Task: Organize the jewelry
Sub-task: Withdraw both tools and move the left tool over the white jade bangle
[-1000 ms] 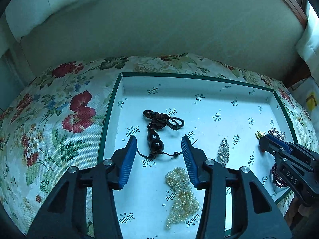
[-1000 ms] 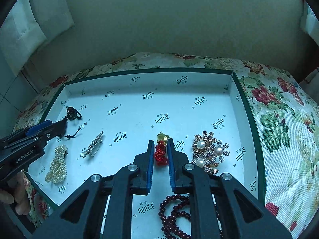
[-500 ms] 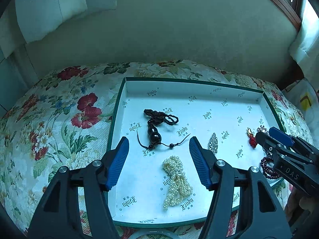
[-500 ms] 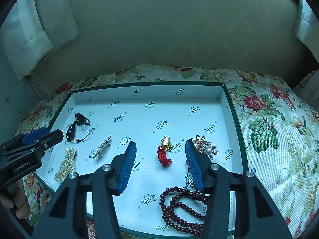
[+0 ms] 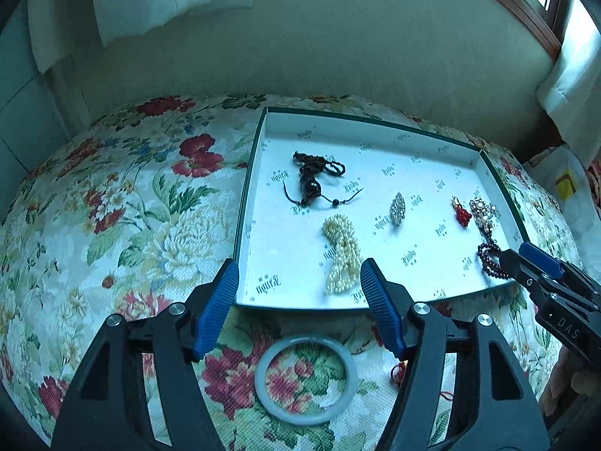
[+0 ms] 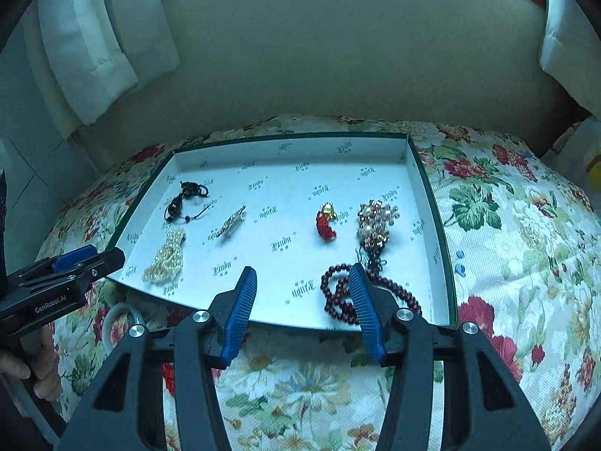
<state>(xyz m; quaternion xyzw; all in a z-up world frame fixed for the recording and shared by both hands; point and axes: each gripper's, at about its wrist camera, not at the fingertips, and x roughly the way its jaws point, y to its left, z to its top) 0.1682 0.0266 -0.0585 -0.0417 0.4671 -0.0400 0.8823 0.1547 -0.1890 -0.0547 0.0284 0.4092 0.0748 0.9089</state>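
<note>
Six pieces of jewelry lie in the one tray [image 6: 432, 195]: black cord necklace [image 6: 186, 199], pearl strand [image 6: 167, 255], clip [image 6: 232, 221], red charm [image 6: 325, 223], brooch [image 6: 375, 221], dark beads [image 6: 338, 293]. One bangle [image 5: 304, 379] rests on the floral cloth [image 5: 131, 225] before it. My left gripper [image 5: 300, 300] is opening, empty; my right gripper [image 6: 302, 300] stands half open, empty.

Flowered cloth [image 5: 124, 225], pale wall [image 6: 338, 56], white curtains [image 6: 94, 37].

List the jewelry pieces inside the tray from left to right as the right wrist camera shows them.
Pearl strands → black cord pendant → rhinestone clip → red and gold charm → pearl-and-crystal brooch. The dark red bead bracelet overlaps the last two, so it is left out.
</note>
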